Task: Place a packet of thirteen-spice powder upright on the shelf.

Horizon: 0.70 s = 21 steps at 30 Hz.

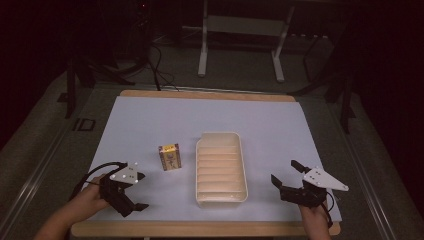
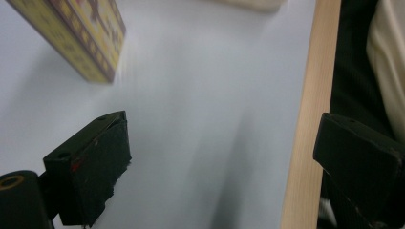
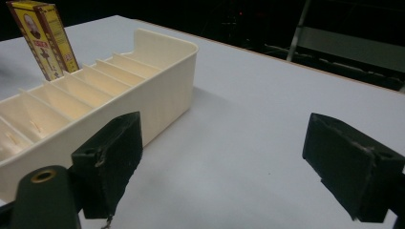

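A small yellow box (image 1: 169, 157) stands upright on the desk (image 1: 150, 120), just left of a cream slotted tray (image 1: 221, 200). Left tongs (image 1: 141, 190) and right tongs (image 1: 284, 171) hover near the front edge, both gaping wide and empty.

Cut off by the top-left corner of the left gripper view: yellow box (image 2: 79, 36), lettering blurred. Cropped at the left edge of the right gripper view: cream tray (image 3: 143, 95). Too small in the high view for reading the box's print.
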Each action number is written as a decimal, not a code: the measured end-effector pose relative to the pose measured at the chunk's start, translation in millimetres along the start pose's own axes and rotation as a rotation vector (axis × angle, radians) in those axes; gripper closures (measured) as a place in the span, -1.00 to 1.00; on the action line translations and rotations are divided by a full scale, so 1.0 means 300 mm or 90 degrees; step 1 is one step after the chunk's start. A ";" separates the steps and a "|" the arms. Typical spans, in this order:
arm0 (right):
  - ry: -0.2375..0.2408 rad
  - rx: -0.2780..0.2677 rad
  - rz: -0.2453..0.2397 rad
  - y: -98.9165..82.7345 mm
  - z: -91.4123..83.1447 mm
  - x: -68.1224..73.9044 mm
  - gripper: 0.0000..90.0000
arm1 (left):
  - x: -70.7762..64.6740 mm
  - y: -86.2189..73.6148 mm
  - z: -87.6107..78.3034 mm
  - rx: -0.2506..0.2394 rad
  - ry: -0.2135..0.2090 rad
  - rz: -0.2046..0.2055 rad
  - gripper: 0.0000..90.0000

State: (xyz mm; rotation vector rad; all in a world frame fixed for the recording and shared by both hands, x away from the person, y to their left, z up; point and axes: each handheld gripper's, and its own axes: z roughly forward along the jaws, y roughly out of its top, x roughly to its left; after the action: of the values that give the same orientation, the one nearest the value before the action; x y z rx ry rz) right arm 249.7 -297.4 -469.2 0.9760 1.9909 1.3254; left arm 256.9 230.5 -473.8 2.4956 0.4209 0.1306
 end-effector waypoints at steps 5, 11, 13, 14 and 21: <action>0.001 0.000 -0.002 0.000 0.001 0.001 -0.70 | 0.009 -0.008 0.001 0.045 -0.005 -0.008 -0.87; 0.003 0.000 -0.001 0.000 0.001 0.000 -0.70 | 0.012 -0.015 0.010 0.102 -0.024 -0.012 -0.87; 0.004 0.001 -0.002 0.000 0.002 0.000 -0.70 | 0.008 -0.013 0.012 0.120 -0.016 -0.001 -0.87; 0.005 0.002 -0.002 0.000 0.002 0.000 -0.70 | 0.009 -0.011 0.013 0.131 -0.023 -0.002 -0.87; 0.009 0.005 -0.003 -0.001 0.005 0.002 -0.70 | 0.009 0.003 0.010 0.194 -0.032 -0.005 -0.87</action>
State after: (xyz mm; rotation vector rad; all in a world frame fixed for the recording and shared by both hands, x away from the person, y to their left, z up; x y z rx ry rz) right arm 250.4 -296.1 -469.9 0.9670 2.0093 1.3259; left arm 260.3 229.1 -475.8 2.7889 0.4586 0.0003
